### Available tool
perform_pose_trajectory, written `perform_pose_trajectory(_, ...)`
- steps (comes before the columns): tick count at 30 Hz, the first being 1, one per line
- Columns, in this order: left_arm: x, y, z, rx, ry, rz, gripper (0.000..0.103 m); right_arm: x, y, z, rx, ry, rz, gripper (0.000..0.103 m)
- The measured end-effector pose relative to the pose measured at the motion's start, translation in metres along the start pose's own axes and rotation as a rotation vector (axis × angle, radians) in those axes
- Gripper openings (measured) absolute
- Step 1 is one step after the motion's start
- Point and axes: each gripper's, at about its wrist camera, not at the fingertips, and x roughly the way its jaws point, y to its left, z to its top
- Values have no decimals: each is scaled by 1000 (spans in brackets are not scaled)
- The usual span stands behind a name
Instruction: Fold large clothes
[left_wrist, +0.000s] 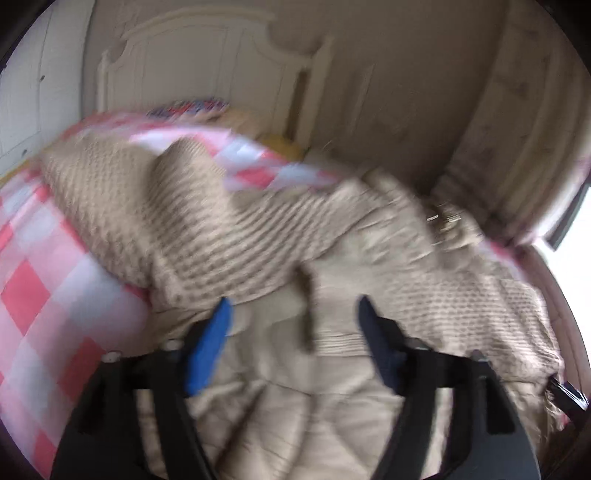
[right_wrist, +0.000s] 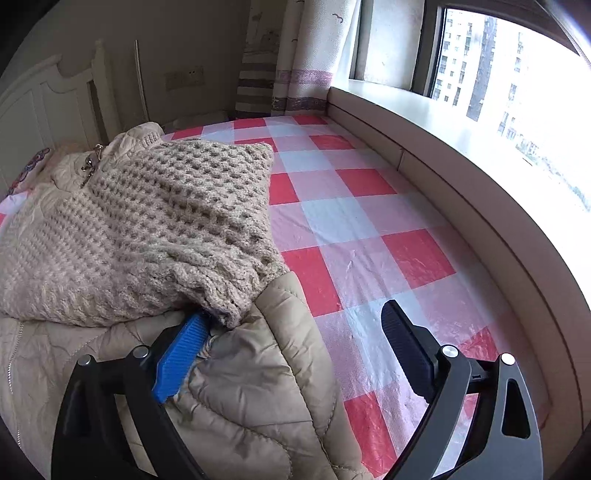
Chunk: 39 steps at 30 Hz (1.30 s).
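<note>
Mid-fold: both the left gripper (left_wrist: 293, 314) and right gripper (right_wrist: 295, 325) hang released over the jacket (right_wrist: 255, 387); next, grasp its hem

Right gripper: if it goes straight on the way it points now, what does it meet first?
Probably the jacket edge: the open right gripper straddles it, with the knit sleeve beside the blue finger. Beyond lies the checked sheet. Depth is unclear.

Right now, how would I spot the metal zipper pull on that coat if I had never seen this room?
Start at the bed's red, pink and white checked plastic sheet, then go to the beige quilted coat with chunky knitted sleeves lying on it. Near the collar, toward the white headboard, hangs the small silvery metal zipper pull, the only shiny thing on the soft fabric.
</note>
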Motion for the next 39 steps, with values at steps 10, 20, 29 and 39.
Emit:
perform_pose_trajectory(10, 43, -10, -11, 84, 180, -19, 88, -1, -18, 0, 110, -17, -60, 96)
perform_pose_trajectory(20, 42, -1, -13, 51, 148, -86, 92, -63, -13, -2, 55, -251, -37, 95)
perform_pose_trajectory(29, 29, 28, -13, -90, 107, -164, 96, -51, 35, -2, -190, -113, -126, 94)
perform_pose_trajectory(39, 32, 24, -11, -90, 110, -165, 98, 19, 38, 28, -205, -26, -153, 96)
